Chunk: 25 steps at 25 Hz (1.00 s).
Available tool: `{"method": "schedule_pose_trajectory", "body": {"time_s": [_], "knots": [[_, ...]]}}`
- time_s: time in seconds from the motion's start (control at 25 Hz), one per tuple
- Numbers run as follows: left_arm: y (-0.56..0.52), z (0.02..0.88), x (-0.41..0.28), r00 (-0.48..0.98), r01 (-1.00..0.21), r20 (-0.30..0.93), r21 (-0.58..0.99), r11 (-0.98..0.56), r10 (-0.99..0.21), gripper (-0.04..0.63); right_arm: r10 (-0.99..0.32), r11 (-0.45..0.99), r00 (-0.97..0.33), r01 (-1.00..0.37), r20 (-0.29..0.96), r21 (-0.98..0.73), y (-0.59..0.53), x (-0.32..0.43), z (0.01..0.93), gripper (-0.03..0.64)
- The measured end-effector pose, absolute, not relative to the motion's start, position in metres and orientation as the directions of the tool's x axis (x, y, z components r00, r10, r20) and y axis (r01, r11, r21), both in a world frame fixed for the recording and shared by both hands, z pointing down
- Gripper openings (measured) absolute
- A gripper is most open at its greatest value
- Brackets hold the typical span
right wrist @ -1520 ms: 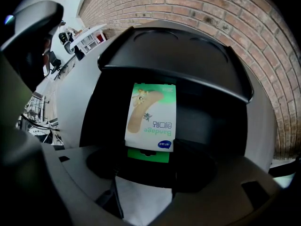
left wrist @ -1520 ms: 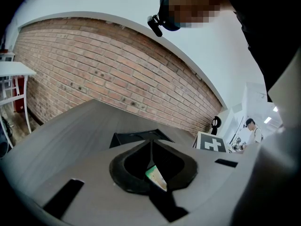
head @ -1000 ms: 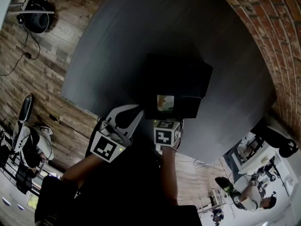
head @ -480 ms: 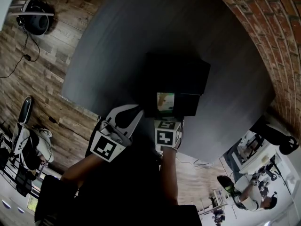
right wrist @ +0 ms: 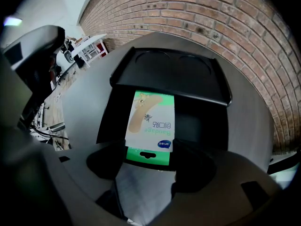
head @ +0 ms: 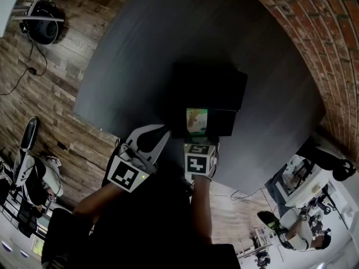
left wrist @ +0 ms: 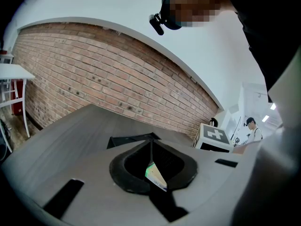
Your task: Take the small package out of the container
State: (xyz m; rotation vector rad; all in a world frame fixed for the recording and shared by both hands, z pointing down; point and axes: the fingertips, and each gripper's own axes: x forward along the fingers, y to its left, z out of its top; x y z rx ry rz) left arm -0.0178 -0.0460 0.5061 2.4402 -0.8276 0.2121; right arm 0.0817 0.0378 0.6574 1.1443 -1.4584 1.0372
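Note:
A black container [head: 210,94] stands on the round dark grey table [head: 129,55]. The small package [right wrist: 150,126], green and white with a plaster printed on it, is upright at the container's near wall. My right gripper [right wrist: 148,159] is shut on its green lower end. In the head view the package [head: 197,121] shows just above the right gripper's marker cube. My left gripper [left wrist: 151,168] hangs to the left of the container. Its black pads meet along a seam, with a thin green and white packet [left wrist: 156,176] edge-on between them.
A brick wall [right wrist: 221,22] curves behind the table. The table's near edge [head: 95,125] lies under both grippers, with wooden floor [head: 50,83] beyond it. A black device with cables [head: 44,20] sits on the floor at far left. People and equipment [head: 297,228] are at lower right.
The package has risen a little; more of it shows above the container's near wall. Both grippers' marker cubes stay in nearly the same place.

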Motion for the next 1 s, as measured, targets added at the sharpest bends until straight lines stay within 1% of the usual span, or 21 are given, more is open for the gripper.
{"method": "schedule_pose_trajectory", "body": {"time_s": [1.0], "knots": [[-0.034,0.485,-0.016,0.818,-0.574,0.268,0.433,-0.695,-0.509,0.043,-0.156,0.172,-0.085,-0.983,0.984,-0.058,0.058,0.082,0.643,0.328]]}}
